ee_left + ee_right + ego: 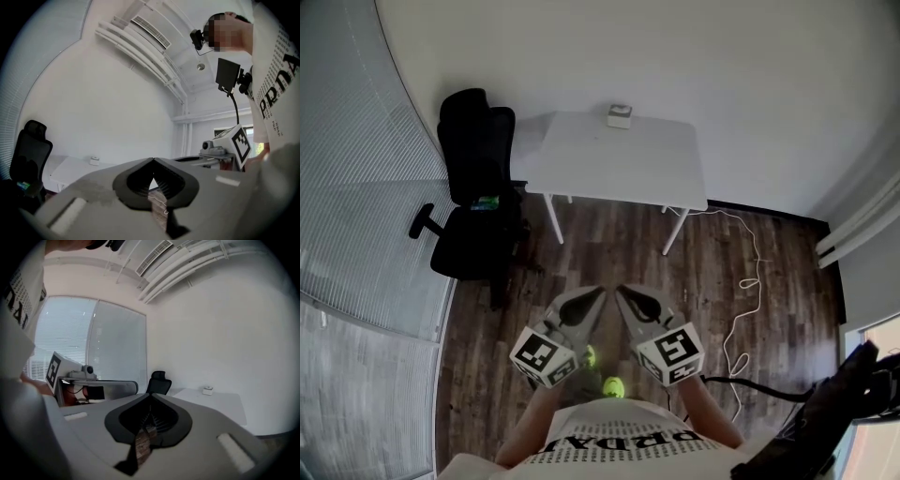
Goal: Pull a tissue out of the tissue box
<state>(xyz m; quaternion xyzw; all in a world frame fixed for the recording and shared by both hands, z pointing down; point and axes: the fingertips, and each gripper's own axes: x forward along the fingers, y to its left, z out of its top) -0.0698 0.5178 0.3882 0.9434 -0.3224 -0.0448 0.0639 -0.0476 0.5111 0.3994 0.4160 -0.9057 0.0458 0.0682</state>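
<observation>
A small white tissue box [620, 115] stands at the far edge of a white table [581, 164], against the wall. It shows small in the left gripper view as the tissue box [95, 161] and in the right gripper view as the tissue box [207, 390]. My left gripper [602, 291] and right gripper [619, 289] are held side by side over the wooden floor, well short of the table. Both point level toward it. The left gripper [153, 159] is shut, its tips meeting on nothing. The right gripper [151, 393] is shut and empty too.
A black office chair [473, 187] stands left of the table, next to a blinded glass wall. A white cable [745, 281] trails over the floor at the right. Dark equipment [844, 398] sits at the lower right. Wooden floor lies between me and the table.
</observation>
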